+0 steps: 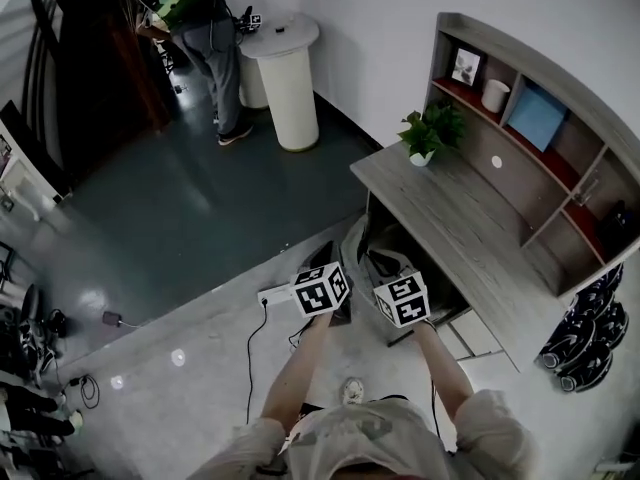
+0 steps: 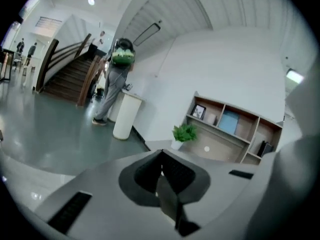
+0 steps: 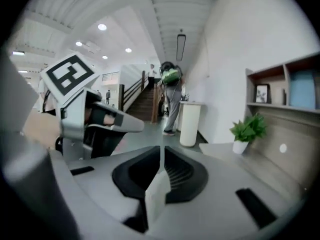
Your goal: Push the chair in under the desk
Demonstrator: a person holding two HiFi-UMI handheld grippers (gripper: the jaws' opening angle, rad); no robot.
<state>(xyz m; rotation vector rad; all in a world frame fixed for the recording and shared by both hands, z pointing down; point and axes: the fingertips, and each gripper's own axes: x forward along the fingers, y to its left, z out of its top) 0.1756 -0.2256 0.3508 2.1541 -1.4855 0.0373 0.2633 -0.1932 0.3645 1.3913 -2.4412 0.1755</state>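
The dark chair (image 1: 372, 251) stands at the front edge of the grey wooden desk (image 1: 470, 218), its seat partly beneath the top. Both grippers hang just above it on the near side. In the head view their marker cubes cover most of the jaws. My left gripper (image 1: 322, 271) (image 2: 161, 153) has its jaws pressed together with nothing between them. My right gripper (image 1: 393, 273) (image 3: 162, 148) also has its jaws together, leaving a hairline slit and nothing in it. In the right gripper view the left gripper's marker cube (image 3: 70, 75) shows close on its left. Whether either gripper touches the chair is hidden.
On the desk stand a potted plant (image 1: 428, 136) and a shelf unit (image 1: 540, 138) with a picture frame, a cup and a blue book. A white round pedestal (image 1: 290, 78) and a person with a green backpack (image 1: 205, 28) are beyond. A power strip with cables (image 1: 274, 295) lies on the floor.
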